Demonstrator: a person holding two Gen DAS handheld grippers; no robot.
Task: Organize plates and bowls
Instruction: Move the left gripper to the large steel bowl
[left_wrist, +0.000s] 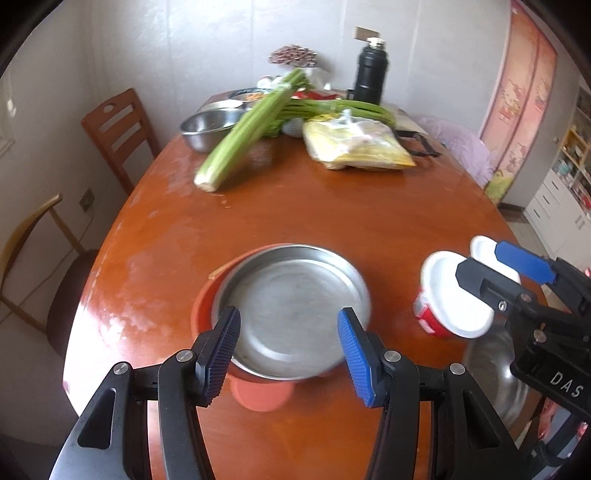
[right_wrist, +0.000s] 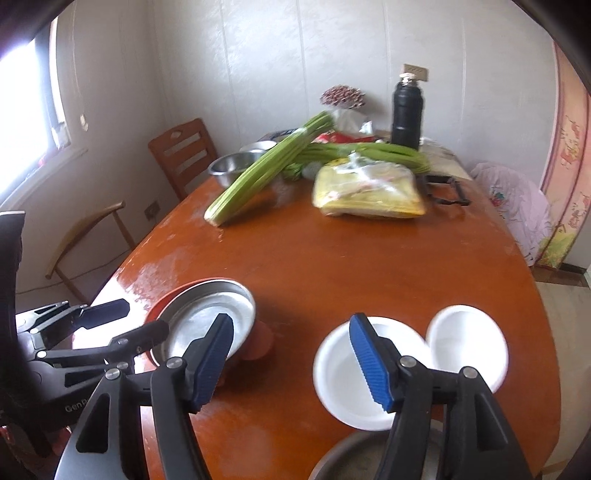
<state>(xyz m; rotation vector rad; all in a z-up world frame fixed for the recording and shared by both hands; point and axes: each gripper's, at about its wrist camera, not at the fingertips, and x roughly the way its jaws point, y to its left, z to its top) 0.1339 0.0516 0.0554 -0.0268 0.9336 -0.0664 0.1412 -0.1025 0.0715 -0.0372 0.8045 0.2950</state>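
Both grippers hang empty above the near end of the surface (left_wrist: 303, 206), so this reads as a pause between placements. The left gripper (left_wrist: 288, 354) has its fingers (left_wrist: 221, 354) released, spread over the steel plate (left_wrist: 291, 306) without touching it; that plate sits on a red plate (left_wrist: 201, 306), with a red bowl (left_wrist: 258, 397) tucked under the near edge at six o'clock. The right gripper (right_wrist: 291, 363) is also released, nothing between its fingers (right_wrist: 369, 362). Below it stand two white bowls (right_wrist: 354, 369), rims touching, the second (right_wrist: 469, 339) at two o'clock of the first.

Judging by the layout, plates are stacked on one side and bowls remain loose. The next move probably calls for a rim grip on one white bowl, lifting it and nesting it into its neighbour.

The left view shows the white bowl's red side and the bowl beneath the plates plainly. The right view shows both white bowls from above, and a steel basin (right_wrist: 354, 454) at six o'clock. Celery (right_wrist: 255, 177) and a yellow bag (right_wrist: 369, 192) lie well apart, at twelve.
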